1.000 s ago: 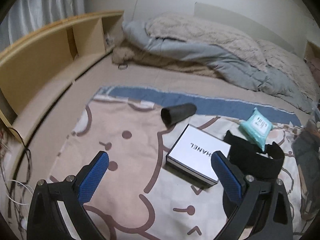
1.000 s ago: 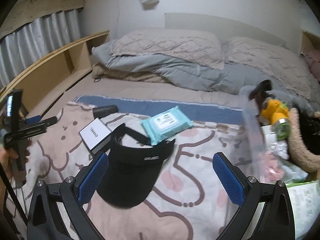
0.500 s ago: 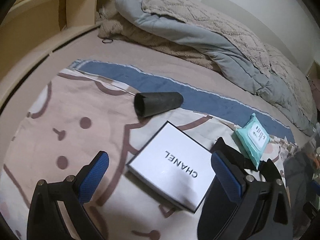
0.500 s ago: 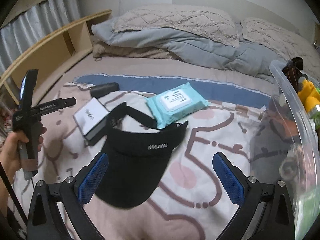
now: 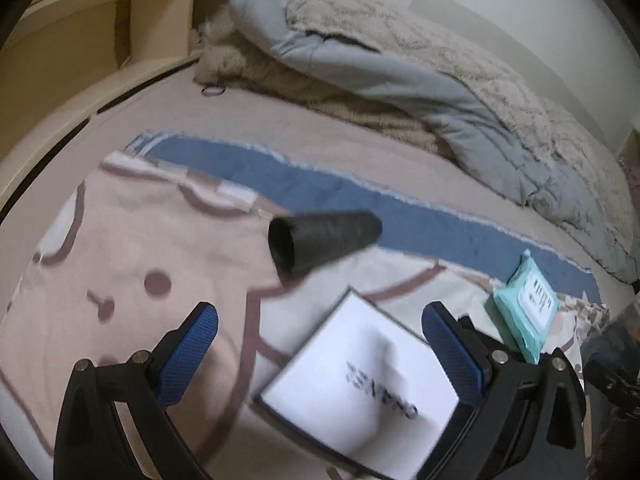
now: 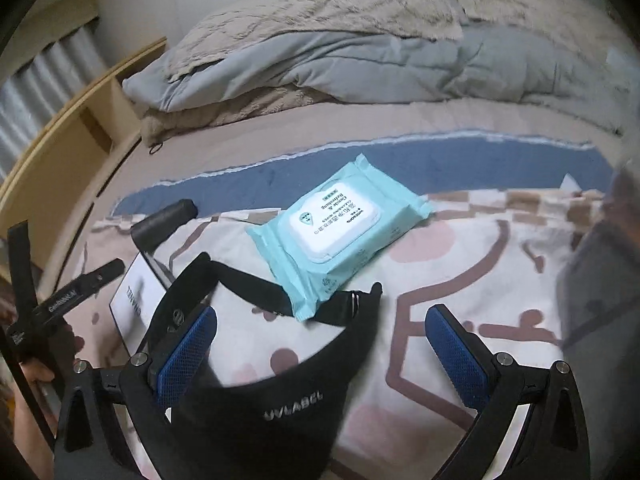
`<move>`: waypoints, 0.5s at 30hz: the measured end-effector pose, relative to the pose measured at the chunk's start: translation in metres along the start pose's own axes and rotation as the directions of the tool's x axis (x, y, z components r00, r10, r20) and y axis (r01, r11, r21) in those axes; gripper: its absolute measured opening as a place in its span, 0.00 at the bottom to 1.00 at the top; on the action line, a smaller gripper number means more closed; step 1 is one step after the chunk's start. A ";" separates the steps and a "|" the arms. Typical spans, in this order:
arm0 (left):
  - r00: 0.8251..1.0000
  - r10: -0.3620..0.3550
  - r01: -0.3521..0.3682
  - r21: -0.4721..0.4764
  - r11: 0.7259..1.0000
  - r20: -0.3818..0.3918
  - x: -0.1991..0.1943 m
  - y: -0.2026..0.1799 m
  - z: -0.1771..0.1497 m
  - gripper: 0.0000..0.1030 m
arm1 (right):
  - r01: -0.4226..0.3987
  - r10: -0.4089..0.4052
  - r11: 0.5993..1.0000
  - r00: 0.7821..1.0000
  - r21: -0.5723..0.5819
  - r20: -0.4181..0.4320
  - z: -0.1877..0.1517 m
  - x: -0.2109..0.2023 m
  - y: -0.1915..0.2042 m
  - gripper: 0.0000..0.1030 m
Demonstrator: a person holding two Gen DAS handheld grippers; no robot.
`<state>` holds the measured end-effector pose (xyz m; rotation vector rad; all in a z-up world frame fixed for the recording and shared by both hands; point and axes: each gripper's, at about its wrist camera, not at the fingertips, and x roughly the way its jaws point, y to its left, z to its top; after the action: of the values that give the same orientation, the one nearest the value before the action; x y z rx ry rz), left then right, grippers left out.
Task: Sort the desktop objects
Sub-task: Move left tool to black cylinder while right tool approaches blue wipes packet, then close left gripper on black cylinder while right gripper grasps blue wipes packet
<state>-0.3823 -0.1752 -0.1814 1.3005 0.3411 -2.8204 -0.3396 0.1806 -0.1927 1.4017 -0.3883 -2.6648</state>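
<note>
White box [image 5: 360, 392] sits between left gripper's [image 5: 320, 344] wide, empty jaws | right gripper [image 6: 320, 344] — equally wide, empty — over black visor [image 6: 280, 392] | step: approach — next: lower, close.

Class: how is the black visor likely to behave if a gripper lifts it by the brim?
The black visor has a broad brim that probably stays fairly stiff. Its thin strap, looping behind, would likely dangle, maybe dragging the wipes pack resting over it.
</note>
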 end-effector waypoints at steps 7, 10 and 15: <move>0.997 -0.043 0.040 -0.045 0.998 -0.062 0.037 0.033 0.009 0.78 | 0.026 -0.025 0.999 0.999 0.036 -0.027 -0.003 0.023 -0.035 1.00; 0.994 -0.098 0.095 -0.064 0.993 -0.050 0.042 0.035 0.014 0.69 | -0.047 0.053 0.989 0.998 0.138 -0.037 -0.010 0.035 -0.061 1.00; 0.969 -0.248 0.244 -0.156 0.957 -0.008 0.048 0.039 0.024 0.69 | -0.155 0.158 0.953 0.987 0.259 0.010 -0.020 0.043 -0.085 1.00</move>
<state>-0.4274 -0.2149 -0.2096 1.3521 0.7573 -2.9002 -0.3461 0.2501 -0.2611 1.3816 -0.8367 -2.5482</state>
